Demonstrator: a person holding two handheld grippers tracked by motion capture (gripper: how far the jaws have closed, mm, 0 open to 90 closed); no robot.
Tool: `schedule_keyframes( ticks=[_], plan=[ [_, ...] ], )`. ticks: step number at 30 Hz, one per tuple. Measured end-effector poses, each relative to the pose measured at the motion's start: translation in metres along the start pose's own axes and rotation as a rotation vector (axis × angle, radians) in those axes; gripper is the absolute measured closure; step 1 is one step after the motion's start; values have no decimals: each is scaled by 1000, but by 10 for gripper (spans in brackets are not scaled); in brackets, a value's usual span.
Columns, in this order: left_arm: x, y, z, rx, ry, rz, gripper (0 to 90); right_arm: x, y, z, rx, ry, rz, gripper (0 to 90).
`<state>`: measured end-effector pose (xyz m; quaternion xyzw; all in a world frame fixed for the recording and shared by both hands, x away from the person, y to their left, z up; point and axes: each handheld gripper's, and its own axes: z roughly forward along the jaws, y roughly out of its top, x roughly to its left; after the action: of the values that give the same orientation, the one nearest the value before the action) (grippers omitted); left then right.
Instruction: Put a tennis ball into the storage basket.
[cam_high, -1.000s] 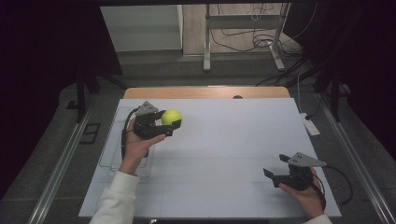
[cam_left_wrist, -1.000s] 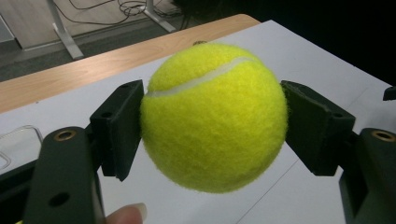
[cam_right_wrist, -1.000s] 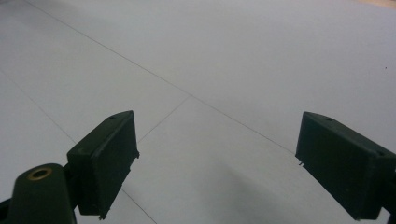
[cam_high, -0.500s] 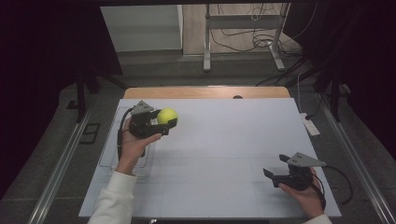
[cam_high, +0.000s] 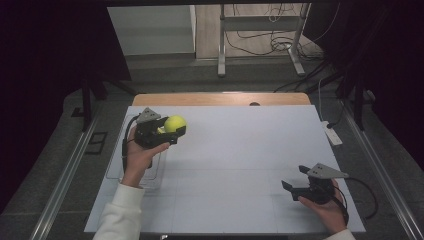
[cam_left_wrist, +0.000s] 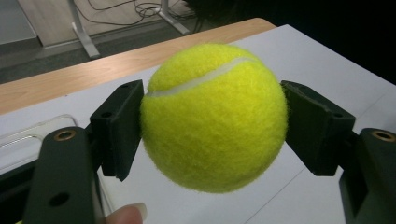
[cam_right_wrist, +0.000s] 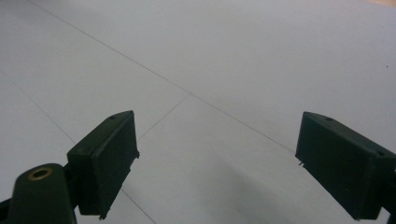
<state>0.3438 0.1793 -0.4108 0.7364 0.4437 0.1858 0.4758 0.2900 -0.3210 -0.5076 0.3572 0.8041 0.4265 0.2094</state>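
Two tools are at work over the white tabletop (cam_high: 240, 150), one in each hand. From the high view, the left tool (cam_high: 167, 131) sits at the tabletop's left side, above a clear tray (cam_high: 114, 172) that lies flat near the left edge, and it carries a yellow tennis ball (cam_high: 175, 123) held off the surface. The left gripper view gives what the high view cannot — the two black pads pressed flat against opposite sides of the tennis ball (cam_left_wrist: 212, 116), its white seam curving across the top, and a fingertip (cam_left_wrist: 126, 214) showing at the bottom edge. That view also catches a corner of the clear tray (cam_left_wrist: 32, 135) low on the left and the wooden strip (cam_left_wrist: 93, 70) along the tabletop's far edge.

The right tool (cam_high: 292, 186) rests low near the front right corner, held by the right hand (cam_high: 325, 207), well apart from the ball. Its grey three-cornered plate and trailing cable show from above; the right gripper view adds the spread of its jaws — wide apart, with nothing between them but bare white surface crossed by thin lines (cam_right_wrist: 219, 107).
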Motion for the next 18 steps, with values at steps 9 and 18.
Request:
schedule_keyframes(
  ticks=[9, 18],
  plan=[
    [12, -4, -4, 10, 51, -18, 269, 0, 0, 0, 2, 1, 4, 128],
    [23, -7, -7, 25, 97, -35, 269, 0, 0, 0, 2, 1, 1, 128]
  ],
)
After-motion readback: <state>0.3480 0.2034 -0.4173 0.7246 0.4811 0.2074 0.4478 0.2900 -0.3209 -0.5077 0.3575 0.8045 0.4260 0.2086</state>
